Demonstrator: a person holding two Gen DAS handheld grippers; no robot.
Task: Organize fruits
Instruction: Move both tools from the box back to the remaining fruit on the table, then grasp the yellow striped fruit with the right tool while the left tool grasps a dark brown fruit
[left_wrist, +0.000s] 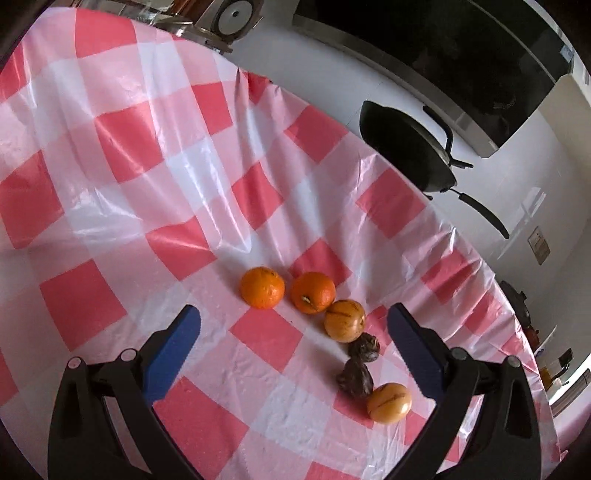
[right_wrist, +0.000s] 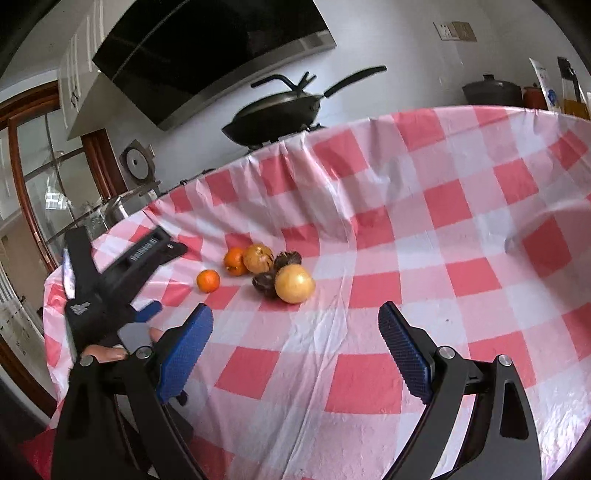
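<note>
Left gripper (left_wrist: 293, 325) jaws spread wide, empty. Right gripper (right_wrist: 295, 325) likewise agape, empty. Fruit cluster just ahead of both on checked tablecloth (left_wrist: 122, 177): two oranges (left_wrist: 262, 287), two yellow fruits (left_wrist: 345, 319), two dark wrinkled fruits (left_wrist: 354, 378) touching. Wok (right_wrist: 275, 110) beyond far table edge.

A white wall (right_wrist: 388, 44) is seen behind the checked surface (right_wrist: 424, 206), with a black range hood (right_wrist: 207, 48) (angled) and a wooden-framed glass door (right_wrist: 40, 177).

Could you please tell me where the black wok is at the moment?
The black wok sits beyond the far edge of the checked tablecloth, under the range hood; in the left wrist view it shows at upper right.
</note>
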